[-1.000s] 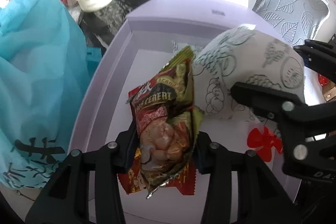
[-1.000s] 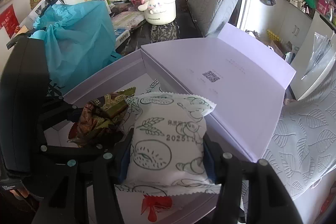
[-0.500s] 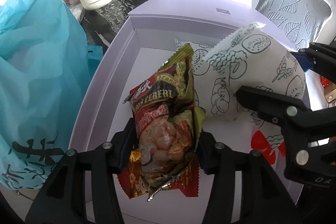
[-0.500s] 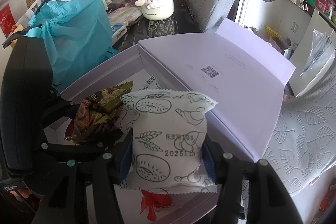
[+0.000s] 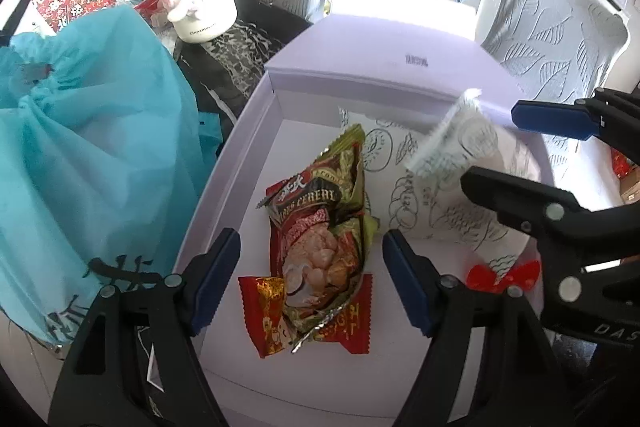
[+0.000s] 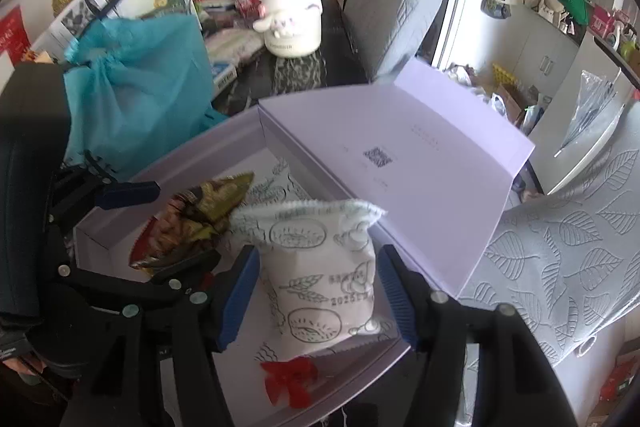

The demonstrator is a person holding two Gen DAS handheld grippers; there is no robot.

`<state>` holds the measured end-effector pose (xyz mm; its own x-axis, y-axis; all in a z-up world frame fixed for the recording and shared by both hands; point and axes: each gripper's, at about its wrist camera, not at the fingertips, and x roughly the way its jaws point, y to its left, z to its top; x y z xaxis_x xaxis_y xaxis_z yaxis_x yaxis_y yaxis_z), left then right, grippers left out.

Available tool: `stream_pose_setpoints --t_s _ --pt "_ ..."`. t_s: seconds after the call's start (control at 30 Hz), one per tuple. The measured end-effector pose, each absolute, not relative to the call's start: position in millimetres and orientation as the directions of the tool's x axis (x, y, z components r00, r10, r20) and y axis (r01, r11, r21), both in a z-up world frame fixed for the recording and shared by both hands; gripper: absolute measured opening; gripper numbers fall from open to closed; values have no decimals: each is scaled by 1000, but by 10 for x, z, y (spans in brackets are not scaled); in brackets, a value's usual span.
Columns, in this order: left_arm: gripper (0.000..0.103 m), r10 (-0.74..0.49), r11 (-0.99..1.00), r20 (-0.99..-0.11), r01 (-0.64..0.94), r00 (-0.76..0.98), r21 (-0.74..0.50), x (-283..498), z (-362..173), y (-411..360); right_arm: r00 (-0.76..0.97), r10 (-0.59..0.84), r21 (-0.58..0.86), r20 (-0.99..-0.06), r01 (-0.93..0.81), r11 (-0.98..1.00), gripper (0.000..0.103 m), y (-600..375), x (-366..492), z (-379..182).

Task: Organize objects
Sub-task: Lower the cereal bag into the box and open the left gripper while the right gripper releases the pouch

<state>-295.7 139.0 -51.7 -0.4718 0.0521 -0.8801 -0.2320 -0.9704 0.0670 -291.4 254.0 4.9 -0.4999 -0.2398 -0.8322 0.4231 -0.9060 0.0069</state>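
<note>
Step in hand: release of two snacks into lilac box (image 5: 224,163).

Left tongs (image 5: 311,279) seen opening, pads clear of cereal packet (image 5: 320,227); packet laid on box floor, atop red sachet (image 5: 266,315).

Right tongs (image 6: 316,295) seen opening, pads just off white printed pouch (image 6: 320,275); pouch blurred, judged dropping beside cereal packet, near box's open lid (image 6: 404,163).

Next move judged: both tongs to be lifted clear, spread, without packets being snagged; further items to be sought.
</note>
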Motion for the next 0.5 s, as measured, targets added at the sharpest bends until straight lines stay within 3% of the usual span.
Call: stream_pose_setpoints --t_s 0.5 --pt "76 40 -987 -839 -152 -543 52 -2725 -115 1196 -572 -246 -6 -782 401 -916 72 2537 -2724 421"
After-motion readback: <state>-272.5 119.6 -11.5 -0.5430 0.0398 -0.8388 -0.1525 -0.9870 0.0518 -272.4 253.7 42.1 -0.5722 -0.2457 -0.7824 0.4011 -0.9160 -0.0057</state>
